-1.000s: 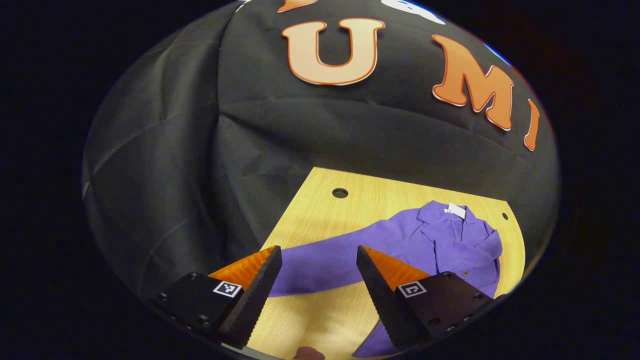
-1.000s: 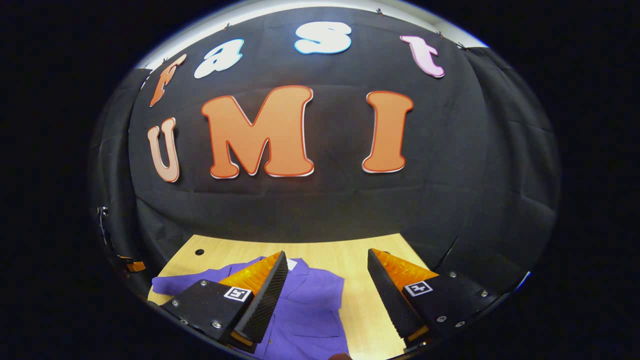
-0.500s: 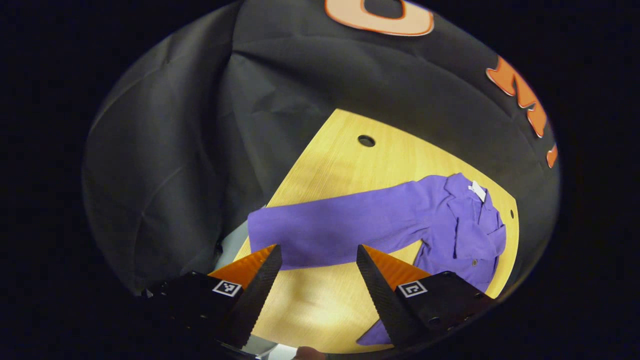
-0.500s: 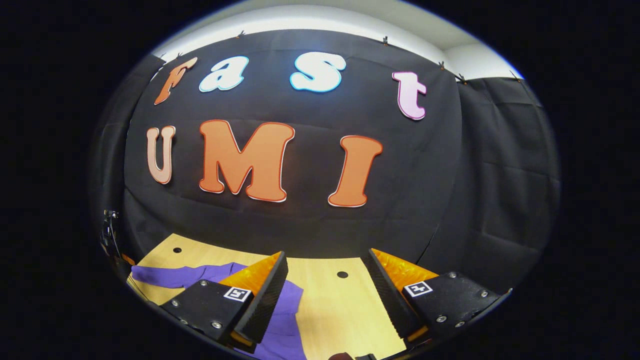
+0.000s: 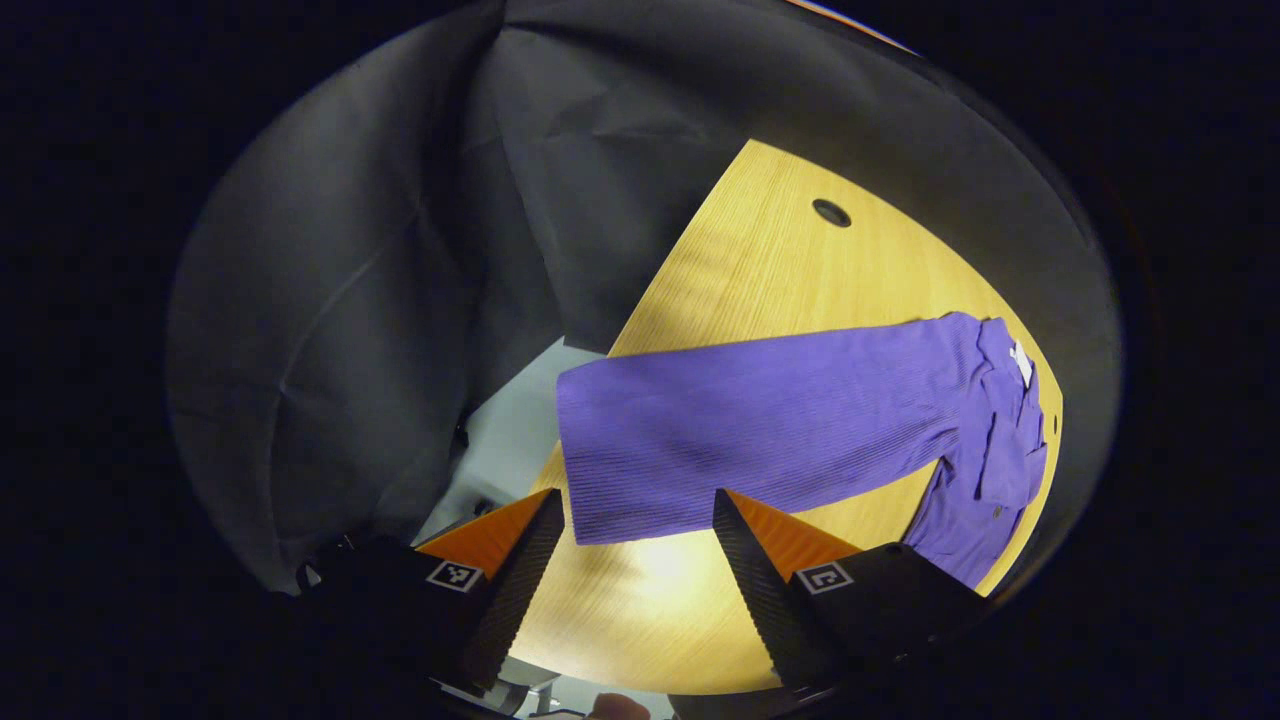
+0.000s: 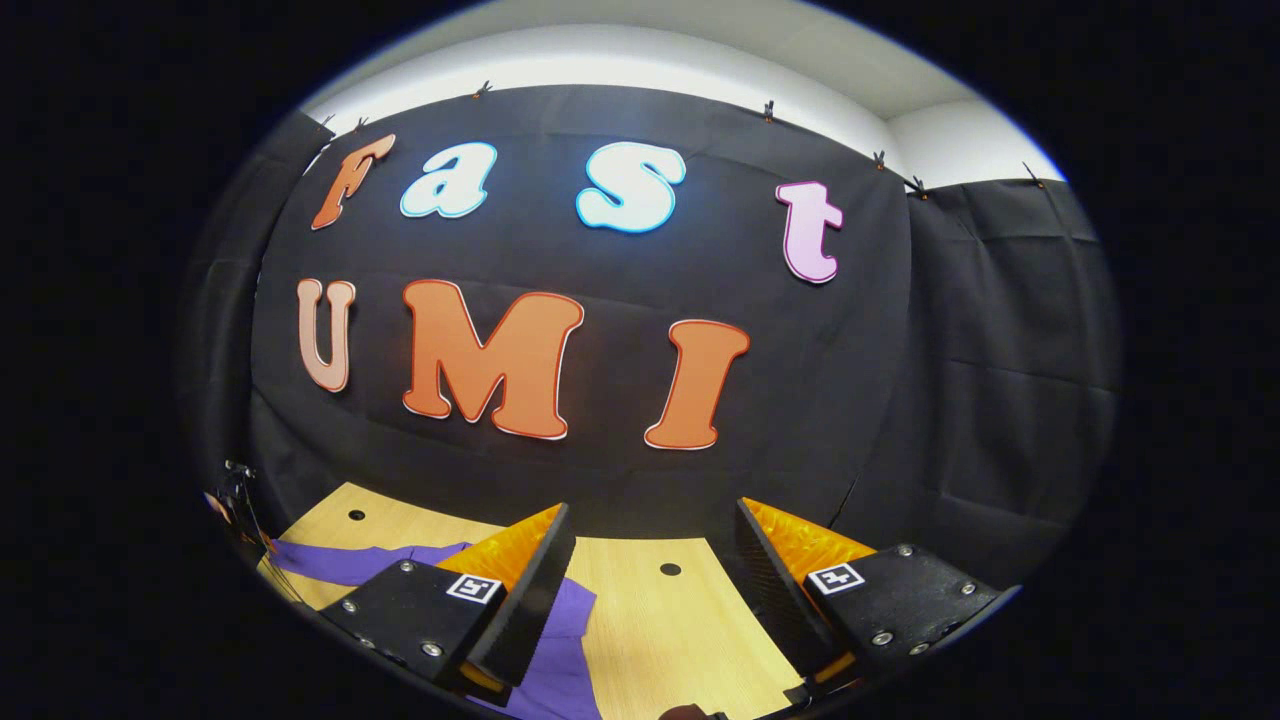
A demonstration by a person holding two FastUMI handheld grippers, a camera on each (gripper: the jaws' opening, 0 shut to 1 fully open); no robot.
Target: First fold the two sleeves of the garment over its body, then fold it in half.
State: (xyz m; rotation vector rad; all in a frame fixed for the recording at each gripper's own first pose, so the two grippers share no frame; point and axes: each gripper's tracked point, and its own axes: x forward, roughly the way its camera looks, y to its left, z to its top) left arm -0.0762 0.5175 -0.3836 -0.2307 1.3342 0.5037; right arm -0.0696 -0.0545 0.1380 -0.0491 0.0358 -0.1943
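Wooden worktop (image 5: 760, 270): purple garment (image 5: 985, 450) flat, one sleeve (image 5: 750, 430) stretched out. Left gripper (image 5: 638, 540) wide apart, above sleeve cuff, empty. Right gripper (image 6: 650, 575) wide apart, empty, beside garment.

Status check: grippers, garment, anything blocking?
Left gripper open, poised near the sleeve cuff. Right gripper open, off the cloth. Purple garment flat on the table, sleeve outstretched, unfolded. Nothing in the way.

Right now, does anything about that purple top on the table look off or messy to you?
Slightly. The purple garment lies unfolded, with one long sleeve stretched straight out across the wooden table; its cuff reaches the table's edge. Both the left claw and the right claw are open and empty. Nothing looks damaged.
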